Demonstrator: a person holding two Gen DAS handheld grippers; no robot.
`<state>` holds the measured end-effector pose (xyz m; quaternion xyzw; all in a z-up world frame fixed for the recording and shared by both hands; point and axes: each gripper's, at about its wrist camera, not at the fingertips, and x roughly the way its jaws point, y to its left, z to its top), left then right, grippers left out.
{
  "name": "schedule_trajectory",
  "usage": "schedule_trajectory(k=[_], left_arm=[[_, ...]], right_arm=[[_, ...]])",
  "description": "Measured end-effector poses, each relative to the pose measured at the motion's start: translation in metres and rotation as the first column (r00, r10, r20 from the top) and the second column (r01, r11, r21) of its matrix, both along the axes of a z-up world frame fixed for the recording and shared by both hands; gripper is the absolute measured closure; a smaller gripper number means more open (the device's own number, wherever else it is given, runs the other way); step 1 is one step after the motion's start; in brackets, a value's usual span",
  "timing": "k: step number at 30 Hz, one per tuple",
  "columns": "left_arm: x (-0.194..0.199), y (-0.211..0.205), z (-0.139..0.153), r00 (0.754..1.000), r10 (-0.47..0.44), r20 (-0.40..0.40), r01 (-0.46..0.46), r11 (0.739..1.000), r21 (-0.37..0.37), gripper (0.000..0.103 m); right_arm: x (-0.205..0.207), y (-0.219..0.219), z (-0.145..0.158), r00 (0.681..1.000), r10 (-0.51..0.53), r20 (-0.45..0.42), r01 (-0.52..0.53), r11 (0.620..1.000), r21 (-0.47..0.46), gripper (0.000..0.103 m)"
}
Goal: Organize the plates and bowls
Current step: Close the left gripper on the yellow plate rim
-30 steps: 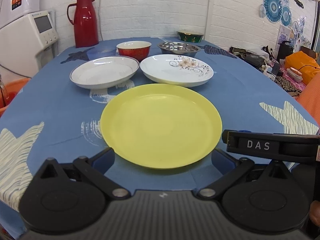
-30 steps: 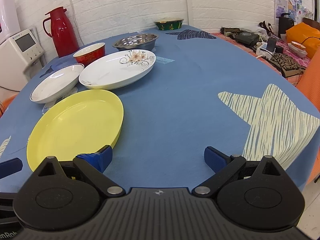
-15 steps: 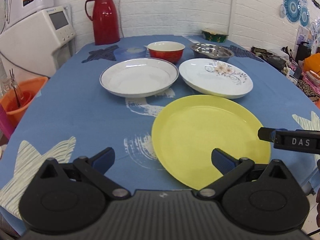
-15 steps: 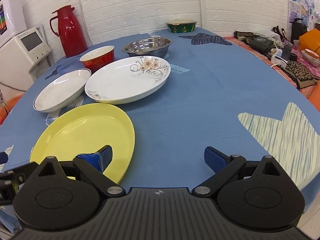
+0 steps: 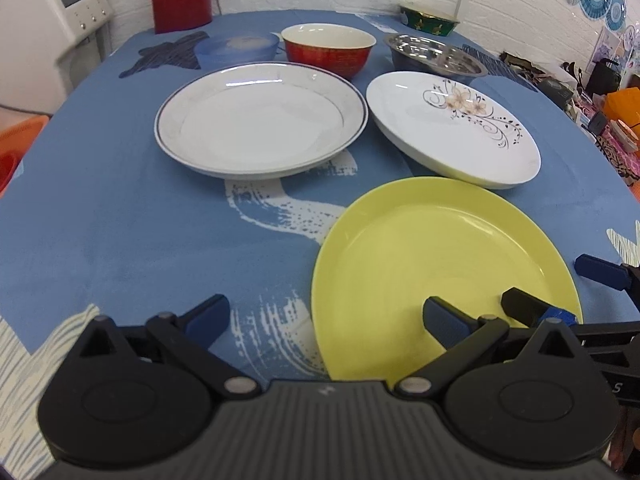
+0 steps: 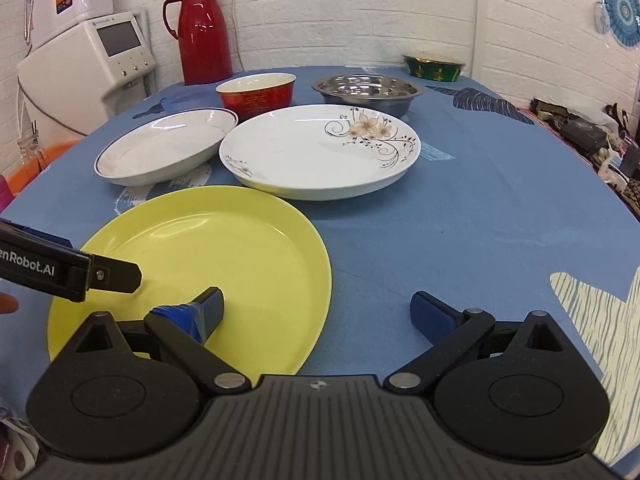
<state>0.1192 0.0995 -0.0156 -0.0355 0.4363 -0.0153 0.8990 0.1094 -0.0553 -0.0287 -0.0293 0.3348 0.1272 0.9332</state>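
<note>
A yellow plate point(image 5: 440, 264) point(image 6: 208, 264) lies nearest on the blue tablecloth point(image 5: 112, 220). Behind it sit a white blue-rimmed plate point(image 5: 260, 120) point(image 6: 164, 148) and a floral white plate point(image 5: 452, 128) point(image 6: 320, 152). Farther back stand a red bowl point(image 5: 328, 52) point(image 6: 256, 94), a steel bowl point(image 5: 434, 56) point(image 6: 366, 90) and a pale blue bowl point(image 5: 236, 48). My left gripper point(image 5: 326, 318) is open astride the yellow plate's left rim. My right gripper point(image 6: 320, 314) point(image 5: 560, 289) is open astride its right rim. Neither holds anything.
A red thermos point(image 6: 204, 32) and a green bowl point(image 6: 434, 68) stand at the table's far end. A white water dispenser point(image 6: 92, 68) is beyond the left edge, and clutter lies off the right side. One left-gripper finger point(image 6: 116, 276) reaches over the yellow plate.
The left gripper has shifted left and lower, so the yellow plate now sits at its right. The right gripper has closed in on the plate, its left finger now over it.
</note>
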Motion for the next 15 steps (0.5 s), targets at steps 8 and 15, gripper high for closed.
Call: schedule_trajectory(k=[8,15], left_arm=[[-0.013,-0.010,0.000,0.996,-0.050,0.077,0.049,0.999,0.015,0.029],[-0.021,-0.002,0.006,0.996,-0.027,0.085,0.029,0.999,-0.015,0.054]], right_arm=[[-0.010,0.032,0.004,0.988,0.150,-0.024,-0.150,0.989,-0.011,0.018],[-0.012,0.049,0.008,0.988,0.153,-0.016,-0.153,0.988,-0.007,0.021]])
